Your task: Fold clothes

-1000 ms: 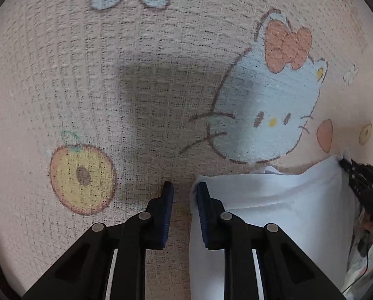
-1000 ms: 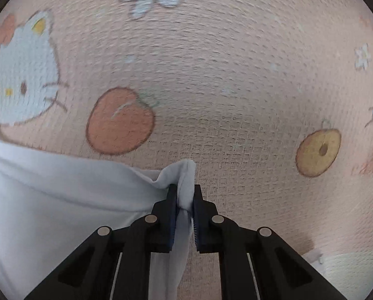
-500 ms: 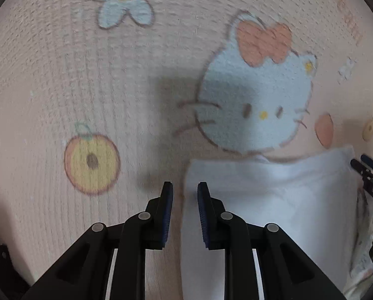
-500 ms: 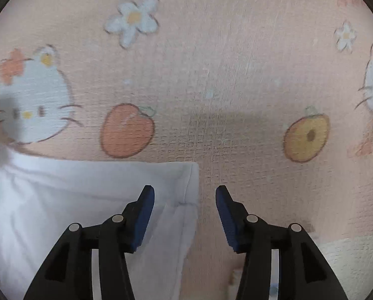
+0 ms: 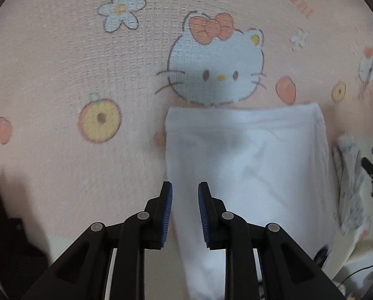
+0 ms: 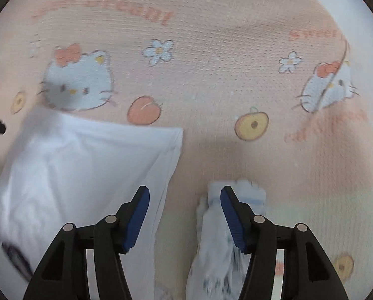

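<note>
**Both tongs released; white garment flat on pink blanket**

Left wrist view:
- Left tongs point(image 5: 185, 191) parted by a narrow gap, grasping nothing; blue ribbed pads point(image 5: 167, 212) bare.
- White garment point(image 5: 246, 165) lying flat as a folded rectangle on pink printed blanket point(image 5: 61, 57). Far edge straight, just below printed cat face point(image 5: 216, 67) with orange bow. Left edge of garment running under the gap between the pads; whether touching or apart, cannot tell.
- Orange-fruit print point(image 5: 100, 120) left of garment; blue flower print point(image 5: 121, 10) further up.
- Second piece of cloth, pale with blue-grey print point(image 5: 349, 182), crumpled just beside garment's right edge. Blurred; kind not readable.
- Part of the other tool, black with blue tip, at far right frame edge. Dark shape at lower left, unidentified.

Right wrist view:
- Right tongs point(image 6: 185, 195) spread wide, empty.
- White garment point(image 6: 81, 170) to the left, its right edge passing under the left finger point(image 6: 136, 215); far right corner squared off near peach print point(image 6: 144, 110).
- Pale printed cloth point(image 6: 219, 255) lying bunched beneath the right finger, apart from garment, strip of blanket point(image 6: 211, 75) between them.
- Black mark or print visible on garment near lower left corner, smeared by motion blur.
- Cat faces, flowers, lettering on blanket; lettering blurred.
</note>
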A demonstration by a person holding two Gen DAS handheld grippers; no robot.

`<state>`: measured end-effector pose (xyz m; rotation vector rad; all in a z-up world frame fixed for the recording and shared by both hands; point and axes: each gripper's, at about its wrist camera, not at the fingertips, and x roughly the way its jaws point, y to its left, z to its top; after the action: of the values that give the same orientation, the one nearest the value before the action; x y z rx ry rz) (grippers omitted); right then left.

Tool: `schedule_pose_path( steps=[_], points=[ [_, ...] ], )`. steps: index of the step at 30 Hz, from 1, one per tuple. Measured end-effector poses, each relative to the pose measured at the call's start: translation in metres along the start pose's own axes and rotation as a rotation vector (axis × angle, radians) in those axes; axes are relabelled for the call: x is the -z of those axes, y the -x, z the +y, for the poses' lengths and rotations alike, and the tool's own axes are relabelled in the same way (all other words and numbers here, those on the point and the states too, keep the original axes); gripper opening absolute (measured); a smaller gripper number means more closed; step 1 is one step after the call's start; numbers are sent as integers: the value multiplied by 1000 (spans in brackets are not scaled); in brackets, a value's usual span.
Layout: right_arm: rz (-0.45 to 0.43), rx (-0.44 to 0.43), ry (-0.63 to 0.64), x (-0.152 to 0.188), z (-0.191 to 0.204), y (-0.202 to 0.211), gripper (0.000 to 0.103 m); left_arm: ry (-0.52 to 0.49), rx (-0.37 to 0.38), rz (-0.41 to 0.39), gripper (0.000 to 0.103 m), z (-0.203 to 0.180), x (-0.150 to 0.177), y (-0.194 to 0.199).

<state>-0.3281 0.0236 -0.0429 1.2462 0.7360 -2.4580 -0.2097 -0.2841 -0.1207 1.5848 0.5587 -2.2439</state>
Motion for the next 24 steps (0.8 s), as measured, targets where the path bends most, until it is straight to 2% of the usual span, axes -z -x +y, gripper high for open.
schedule_pose_path(
  steps=[5, 7, 12, 17, 24],
  points=[
    [-17, 18, 65, 35, 31, 39, 59, -4, 128, 51, 19, 0, 22, 18],
    [-22, 33, 77, 54, 41, 56, 63, -4, 178, 58, 19, -8, 30, 19],
    [-20, 69, 114, 89, 61, 90, 65, -44, 204, -3, 19, -23, 57, 50],
    [-58, 106, 135, 117, 75, 124, 65, -113, 168, -64, 19, -46, 79, 68],
    [-115, 106, 138, 140, 81, 150, 66, -258, 43, -146, 19, -79, 122, 91]
  ],
)
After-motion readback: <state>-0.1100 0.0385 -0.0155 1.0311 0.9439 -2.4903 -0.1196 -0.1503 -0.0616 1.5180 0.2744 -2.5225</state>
